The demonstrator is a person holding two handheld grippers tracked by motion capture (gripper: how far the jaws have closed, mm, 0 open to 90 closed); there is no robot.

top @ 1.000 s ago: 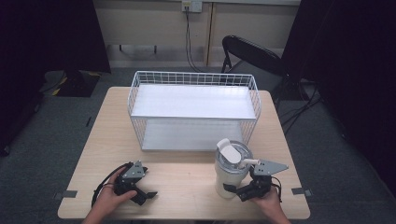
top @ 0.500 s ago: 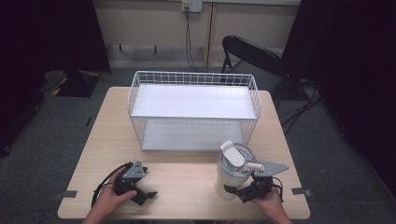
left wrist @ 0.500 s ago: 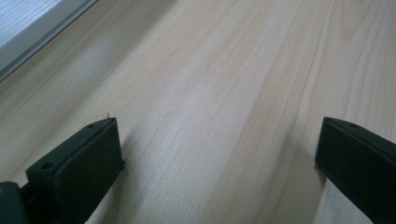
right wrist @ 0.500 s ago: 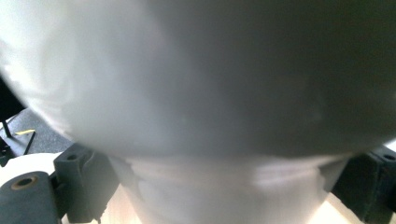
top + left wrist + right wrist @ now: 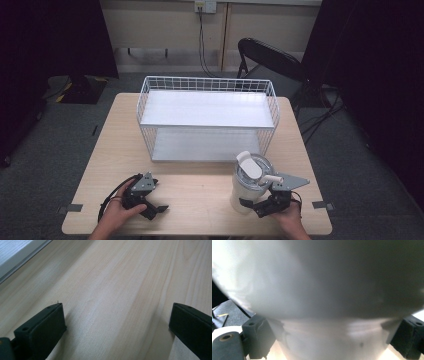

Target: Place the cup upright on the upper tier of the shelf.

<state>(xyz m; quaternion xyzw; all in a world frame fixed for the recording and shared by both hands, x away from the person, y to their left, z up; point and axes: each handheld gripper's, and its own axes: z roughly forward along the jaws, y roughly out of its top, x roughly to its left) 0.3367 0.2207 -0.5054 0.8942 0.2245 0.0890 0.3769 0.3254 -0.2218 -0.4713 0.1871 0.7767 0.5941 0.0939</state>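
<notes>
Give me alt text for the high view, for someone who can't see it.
The right hand-held gripper clasps a white lidded jug near the wooden table's front right edge. The left hand-held gripper rests open at front left. A white wire rack stands behind.

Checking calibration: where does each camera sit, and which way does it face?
High view: above the person's side, looking forward and down on the light wooden table and white wire shelf rack; both hands and the left gripper show.
Left gripper view: low over bare tabletop, between its own open black jaws.
Right gripper view: pressed against the white lidded plastic jug, jaws either side.
Shared: the jug with the right gripper shows in the high view too.
</notes>
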